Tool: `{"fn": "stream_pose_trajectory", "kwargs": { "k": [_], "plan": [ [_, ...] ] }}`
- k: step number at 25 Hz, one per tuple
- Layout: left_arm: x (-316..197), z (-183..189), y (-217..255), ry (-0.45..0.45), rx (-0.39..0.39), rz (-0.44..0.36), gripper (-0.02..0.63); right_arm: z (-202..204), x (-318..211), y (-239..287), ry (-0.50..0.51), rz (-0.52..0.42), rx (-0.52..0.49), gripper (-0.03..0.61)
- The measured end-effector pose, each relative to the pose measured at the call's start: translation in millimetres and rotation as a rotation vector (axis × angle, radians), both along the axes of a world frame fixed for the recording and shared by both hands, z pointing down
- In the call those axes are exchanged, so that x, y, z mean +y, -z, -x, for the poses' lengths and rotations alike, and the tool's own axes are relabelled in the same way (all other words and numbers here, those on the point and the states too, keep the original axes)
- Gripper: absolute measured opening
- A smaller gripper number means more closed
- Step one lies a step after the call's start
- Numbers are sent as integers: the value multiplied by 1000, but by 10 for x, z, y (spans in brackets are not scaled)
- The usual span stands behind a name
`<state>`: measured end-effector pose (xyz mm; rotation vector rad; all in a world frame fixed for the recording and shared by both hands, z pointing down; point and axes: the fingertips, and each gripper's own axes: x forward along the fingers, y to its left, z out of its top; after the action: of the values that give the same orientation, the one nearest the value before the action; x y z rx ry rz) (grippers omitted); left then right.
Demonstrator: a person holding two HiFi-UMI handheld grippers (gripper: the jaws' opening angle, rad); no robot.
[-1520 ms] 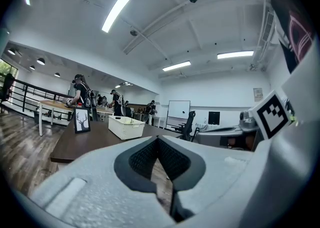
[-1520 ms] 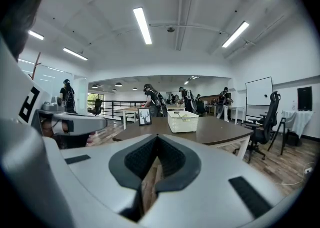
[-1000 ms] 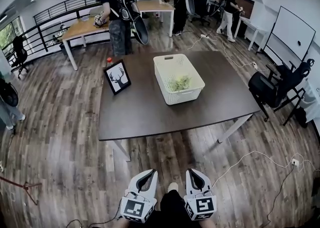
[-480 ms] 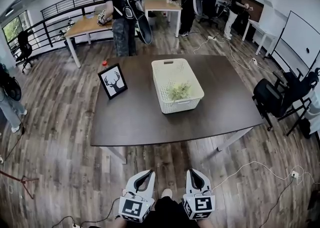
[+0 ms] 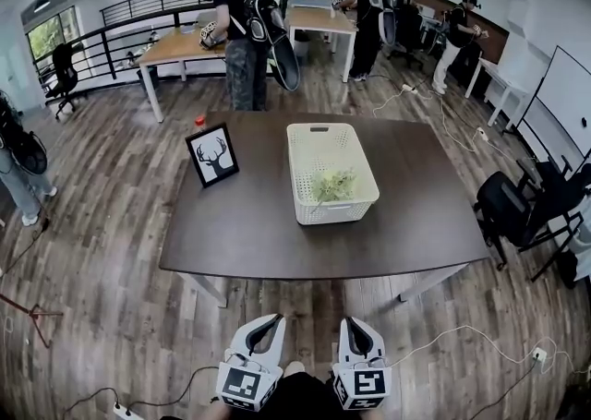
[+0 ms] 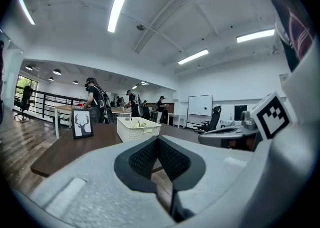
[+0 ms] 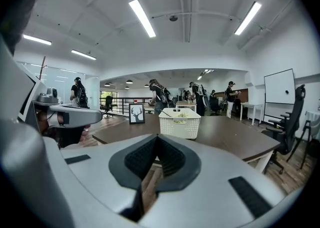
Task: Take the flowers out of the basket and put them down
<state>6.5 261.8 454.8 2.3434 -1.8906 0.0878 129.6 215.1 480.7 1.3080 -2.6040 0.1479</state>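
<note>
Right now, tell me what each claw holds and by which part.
Nothing. The left claw and the right claw are both shut and empty; the flowers lie in the basket on the table, untouched.

head view: high, steeply down, well back from dark brown rectangular wooden table point(image 5: 249, 234) at 12 o'clock | left, right gripper views: low, near level, side by side, facing same table | all share: white perforated plastic basket point(image 5: 337, 212), black-framed deer picture point(image 5: 211, 155) at its 9 o'clock

The basket point(image 5: 338, 210) is coloured white and patterned with small holes. The flowers point(image 5: 333, 186) are tinted pale green.
</note>
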Motion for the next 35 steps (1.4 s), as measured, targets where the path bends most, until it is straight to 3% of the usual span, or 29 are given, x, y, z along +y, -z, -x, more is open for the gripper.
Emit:
{"fn": "stream_pose_trajectory", "kwargs": {
  "k": [15,27,35],
  "plan": [
    [-281,-160,-17,6,20,10,3,-145,-246,63,6,-16,-23,6],
    [-930,88,-65,-6,38,23,5,-49,-768,-31,-29,19,-13,7],
    [-1414,373,-91,-10,53,29,3,232,-1253,7,-27,17,5,7]
  ]
}}
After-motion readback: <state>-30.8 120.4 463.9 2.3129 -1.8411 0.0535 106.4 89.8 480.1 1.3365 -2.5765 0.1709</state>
